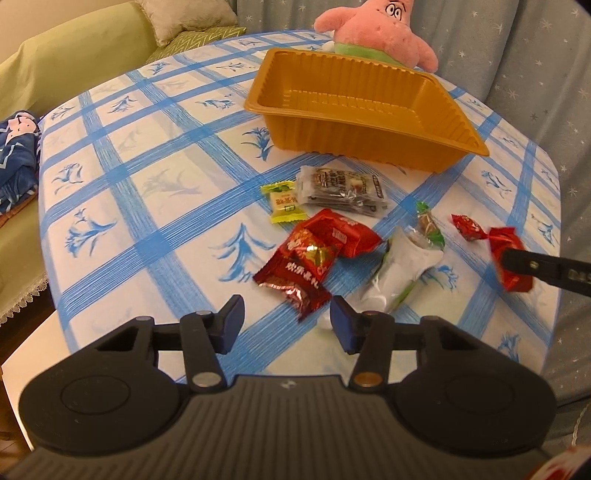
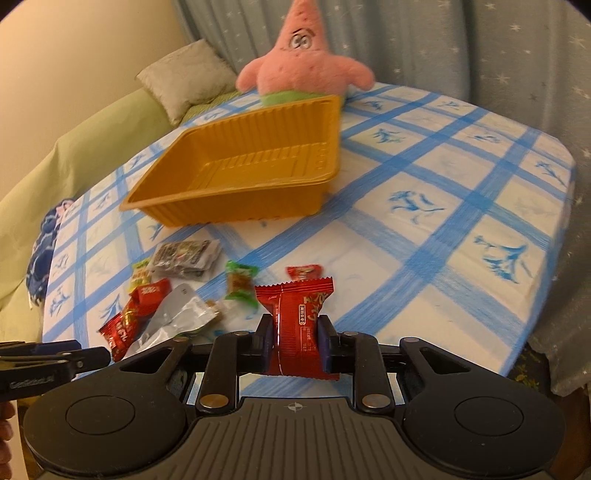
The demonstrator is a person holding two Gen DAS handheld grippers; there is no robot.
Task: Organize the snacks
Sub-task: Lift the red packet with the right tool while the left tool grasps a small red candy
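Note:
An empty orange plastic tray (image 1: pixel 351 142) (image 2: pixel 236 208) stands at the far side of the blue-checked table. In front of it lie loose snacks: a yellow-green candy (image 1: pixel 284 203), a clear dark packet (image 1: pixel 343 188), two red packets (image 1: pixel 314 258), a white pouch (image 1: pixel 399 269), a green-ended candy (image 1: pixel 428 225) and a small red candy (image 1: pixel 467 227). My left gripper (image 1: pixel 286 314) is open just short of the nearest red packet, whose lower corner reaches toward the gap. My right gripper (image 2: pixel 297 332) is shut on a red snack packet (image 2: pixel 299 325) (image 1: pixel 517 280), held above the table at the right.
A pink star plush (image 1: pixel 373 33) (image 2: pixel 295 62) sits behind the tray. A green sofa (image 1: pixel 55 62) with a cushion (image 1: pixel 184 22) and a blue blanket (image 1: pixel 14 158) lies left of the table. A starred curtain (image 1: pixel 517 55) hangs behind and to the right.

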